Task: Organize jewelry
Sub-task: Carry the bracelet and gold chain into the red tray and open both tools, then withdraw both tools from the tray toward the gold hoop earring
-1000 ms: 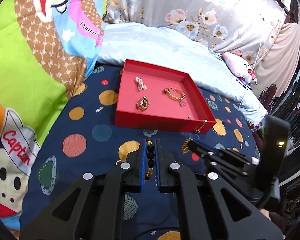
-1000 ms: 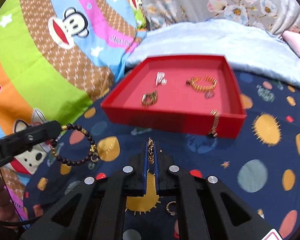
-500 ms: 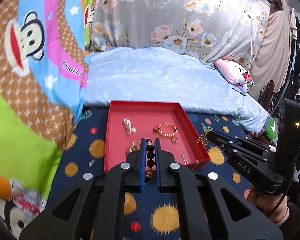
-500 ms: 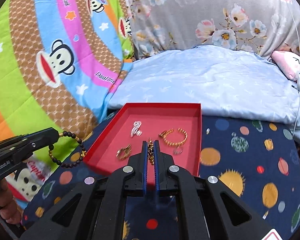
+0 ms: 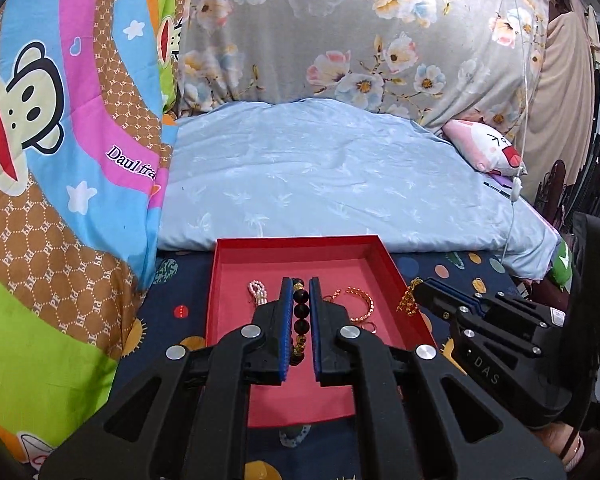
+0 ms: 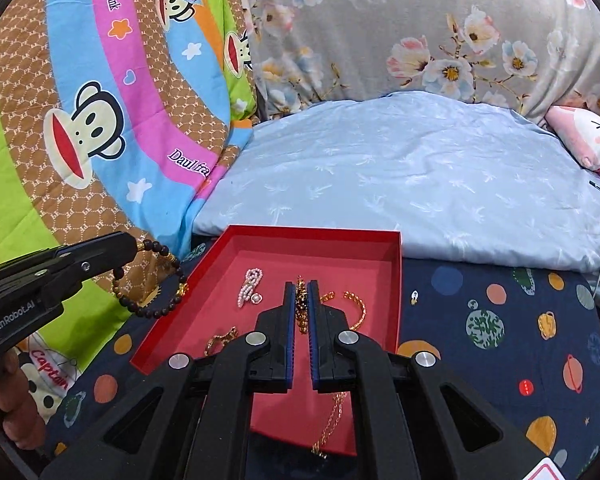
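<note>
My left gripper (image 5: 300, 286) is shut on a dark bead bracelet (image 5: 301, 312) and holds it above the red tray (image 5: 296, 244). In the right wrist view the bracelet (image 6: 152, 280) hangs from the left gripper (image 6: 130, 246) just left of the tray (image 6: 316, 234). My right gripper (image 6: 300, 286) is shut on a gold chain (image 6: 300, 304) that hangs over the tray's near edge (image 6: 332, 420); it also shows in the left wrist view (image 5: 408, 300). A pearl piece (image 6: 250, 286), a gold bangle (image 6: 356, 306) and a gold ring piece (image 6: 220, 340) lie in the tray.
The tray sits on a navy planet-print sheet (image 6: 500, 320). A pale blue quilt (image 6: 400, 184) lies behind it. A bright monkey-print blanket (image 6: 80, 120) rises on the left, a floral cushion (image 6: 420, 40) at the back, and a pink plush pillow (image 5: 484, 152) at right.
Both grippers have risen and moved forward over the tray with their jewelry. The tray now lies right under the fingers in both views.
</note>
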`<action>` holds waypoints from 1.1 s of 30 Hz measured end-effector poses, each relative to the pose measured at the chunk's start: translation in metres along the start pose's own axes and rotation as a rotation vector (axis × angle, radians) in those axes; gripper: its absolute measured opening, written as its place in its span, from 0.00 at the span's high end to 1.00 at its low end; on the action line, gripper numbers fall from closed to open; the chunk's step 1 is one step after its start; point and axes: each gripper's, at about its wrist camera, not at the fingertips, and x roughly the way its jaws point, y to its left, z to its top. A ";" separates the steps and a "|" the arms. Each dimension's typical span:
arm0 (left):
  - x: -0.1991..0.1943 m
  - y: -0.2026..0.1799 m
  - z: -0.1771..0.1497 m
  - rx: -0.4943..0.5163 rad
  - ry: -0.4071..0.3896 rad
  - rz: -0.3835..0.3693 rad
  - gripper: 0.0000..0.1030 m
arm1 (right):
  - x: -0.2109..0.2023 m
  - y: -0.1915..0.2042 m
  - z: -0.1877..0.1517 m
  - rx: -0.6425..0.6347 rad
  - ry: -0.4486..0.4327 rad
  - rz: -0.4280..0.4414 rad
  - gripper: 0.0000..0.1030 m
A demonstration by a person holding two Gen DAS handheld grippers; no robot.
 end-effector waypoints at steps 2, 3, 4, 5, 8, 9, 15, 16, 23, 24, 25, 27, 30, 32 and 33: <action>0.006 0.001 0.002 -0.002 0.010 0.010 0.93 | 0.005 0.001 0.001 -0.007 0.002 -0.005 0.95; 0.009 0.002 0.003 -0.004 0.014 0.013 0.93 | 0.006 0.002 0.001 -0.009 0.003 -0.006 0.95; 0.012 0.003 0.003 -0.007 0.016 0.019 0.93 | 0.007 0.002 0.000 -0.011 0.005 -0.006 0.95; 0.014 0.004 0.002 -0.010 0.018 0.024 0.93 | 0.009 0.002 0.000 -0.012 0.006 -0.006 0.95; 0.019 0.010 0.003 -0.030 0.020 0.034 0.93 | 0.013 0.002 0.000 -0.019 0.005 -0.012 0.94; 0.021 0.012 0.004 -0.038 0.019 0.035 0.93 | 0.013 0.002 -0.001 -0.020 -0.001 -0.017 0.94; 0.022 0.025 0.007 -0.068 0.002 0.073 0.61 | 0.012 -0.001 0.000 -0.008 -0.015 -0.020 0.89; 0.021 0.027 0.006 -0.067 -0.001 0.078 0.60 | 0.011 -0.002 -0.001 -0.005 -0.019 -0.019 0.87; 0.007 0.030 -0.007 -0.050 -0.003 0.096 0.45 | -0.004 -0.004 -0.008 0.019 -0.034 -0.005 0.78; 0.006 0.031 -0.009 -0.050 -0.002 0.093 0.44 | -0.006 -0.004 -0.009 0.021 -0.033 -0.005 0.78; 0.004 0.031 -0.010 -0.050 0.001 0.094 0.43 | -0.008 -0.003 -0.010 0.024 -0.034 -0.006 0.78; 0.000 0.030 -0.015 -0.050 0.004 0.095 0.43 | -0.013 -0.003 -0.013 0.032 -0.033 -0.005 0.78; -0.005 0.030 -0.020 -0.051 0.009 0.098 0.43 | -0.022 -0.004 -0.021 0.045 -0.032 -0.004 0.77; -0.009 0.031 -0.026 -0.062 0.015 0.097 0.43 | -0.027 -0.005 -0.027 0.055 -0.027 -0.002 0.77; -0.011 0.032 -0.029 -0.066 0.019 0.095 0.43 | -0.029 -0.005 -0.030 0.058 -0.024 -0.001 0.77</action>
